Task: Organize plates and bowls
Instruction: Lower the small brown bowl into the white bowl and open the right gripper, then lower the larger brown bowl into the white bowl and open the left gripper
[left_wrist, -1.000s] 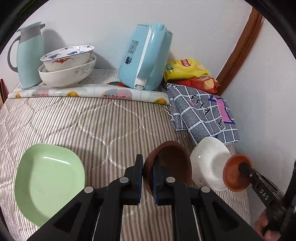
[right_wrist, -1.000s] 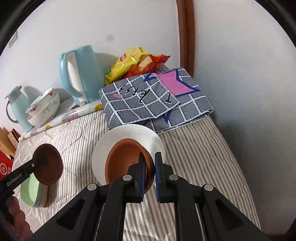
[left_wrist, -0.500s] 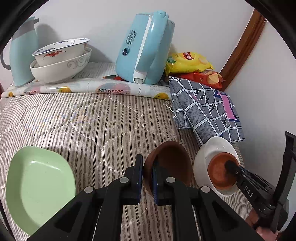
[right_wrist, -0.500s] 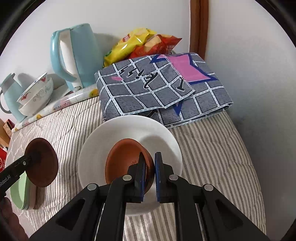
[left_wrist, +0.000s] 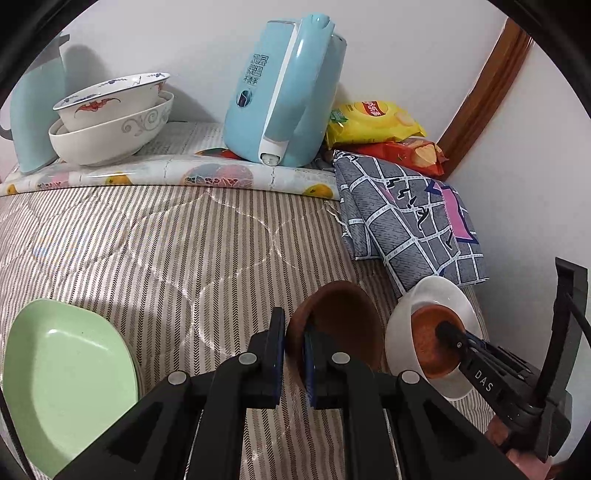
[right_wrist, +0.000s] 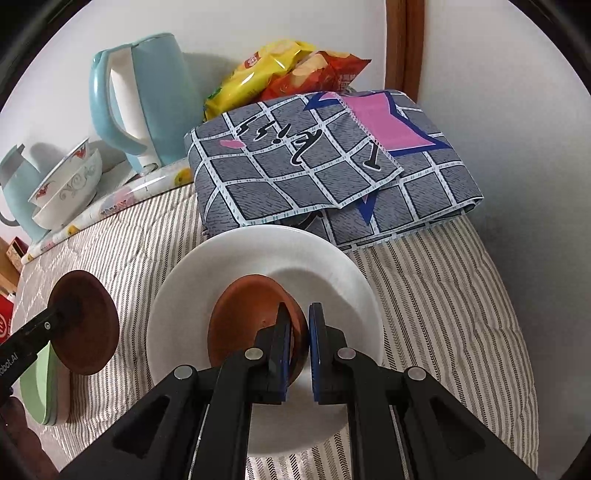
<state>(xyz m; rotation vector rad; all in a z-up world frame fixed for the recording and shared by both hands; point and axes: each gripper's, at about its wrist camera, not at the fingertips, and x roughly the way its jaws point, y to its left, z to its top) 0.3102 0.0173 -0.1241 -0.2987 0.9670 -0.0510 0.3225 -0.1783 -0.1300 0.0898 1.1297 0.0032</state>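
Note:
My left gripper (left_wrist: 294, 334) is shut on the rim of a dark brown bowl (left_wrist: 343, 321), held tilted above the striped bed cover; it also shows in the right wrist view (right_wrist: 86, 325). My right gripper (right_wrist: 300, 325) is shut on the rim of an orange-brown bowl (right_wrist: 247, 317), which sits inside the white plate (right_wrist: 258, 258). In the left wrist view that bowl (left_wrist: 430, 343) and white plate (left_wrist: 448, 295) are at the right, with the right gripper (left_wrist: 448, 332) on the bowl. A green plate (left_wrist: 66, 376) lies at the left.
At the back stand two stacked patterned bowls (left_wrist: 110, 122), a blue kettle (left_wrist: 284, 92), a teal jug (left_wrist: 33, 118) and snack bags (left_wrist: 380, 125). A folded grey checked cloth (right_wrist: 325, 162) lies just behind the white plate. The wall is close on the right.
My right gripper has lowered the orange-brown bowl from beside the white plate into it. My left gripper has shifted slightly forward with the dark bowl.

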